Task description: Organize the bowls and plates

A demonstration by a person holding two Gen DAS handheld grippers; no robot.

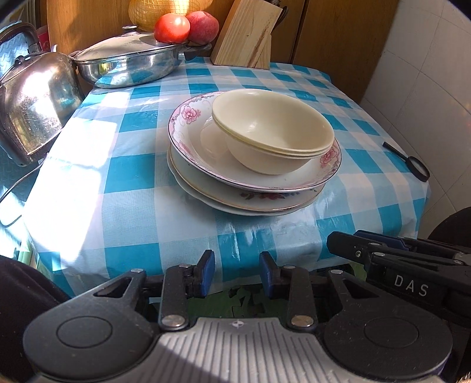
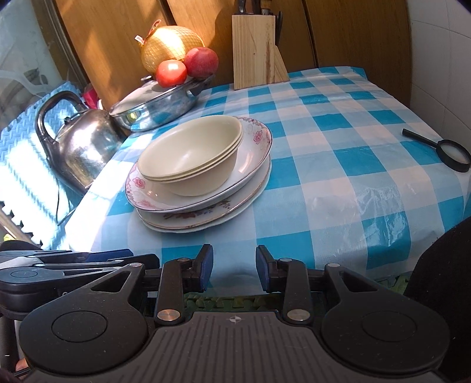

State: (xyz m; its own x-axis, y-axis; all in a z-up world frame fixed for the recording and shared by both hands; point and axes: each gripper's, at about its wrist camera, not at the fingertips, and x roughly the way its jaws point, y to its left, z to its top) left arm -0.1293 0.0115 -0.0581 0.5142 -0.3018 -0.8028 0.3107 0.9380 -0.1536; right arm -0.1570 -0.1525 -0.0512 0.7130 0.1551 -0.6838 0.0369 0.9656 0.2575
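Observation:
Three cream bowls [image 1: 273, 129] [image 2: 188, 159] sit nested in a deep plate with pink flowers [image 1: 188, 117] [image 2: 256, 141]. That plate rests on flatter flowered plates [image 1: 250, 200] [image 2: 206, 218], all stacked in the middle of the checked table. My left gripper [image 1: 237, 274] hangs at the table's near edge, short of the stack, its blue pads apart with nothing between them. My right gripper [image 2: 234, 269] is beside it on the right, also open and empty, with the stack ahead to its left. Each gripper shows side-on in the other's view.
A blue and white checked cloth [image 1: 117, 176] covers the table. A steel kettle [image 1: 35, 106] and a lidded pan [image 1: 126, 64] stand at the left, with a tomato [image 1: 172, 28] and other fruit behind. A knife block [image 1: 247, 35] stands at the back. A magnifying glass [image 2: 450, 153] lies at the right edge.

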